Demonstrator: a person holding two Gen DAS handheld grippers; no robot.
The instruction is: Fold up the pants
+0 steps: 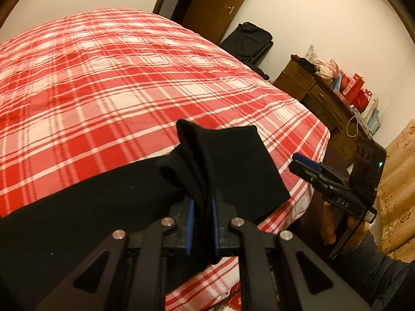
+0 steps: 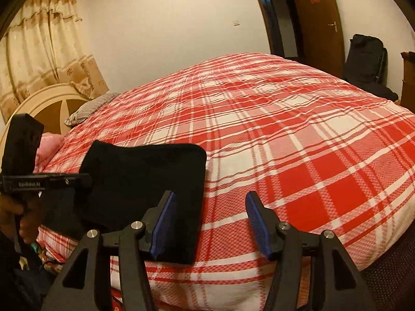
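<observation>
The black pants [image 1: 103, 207] lie along the near edge of the bed with the red plaid cover [image 1: 116, 90]. My left gripper [image 1: 202, 207] is shut on a bunched end of the pants and lifts it above the cover. In the right wrist view the pants [image 2: 145, 181] show as a folded black slab at the left. My right gripper [image 2: 210, 204] is open and empty, its left finger over the pants' right edge. It also shows in the left wrist view [image 1: 306, 163] to the right of the held cloth.
A wooden dresser [image 1: 311, 90] with red bags stands right of the bed. A black bag [image 2: 368, 59] and a brown door [image 2: 316, 20] are at the far wall. A headboard [image 2: 54, 103], pillow [image 2: 90, 106] and curtain [image 2: 39, 51] are at left.
</observation>
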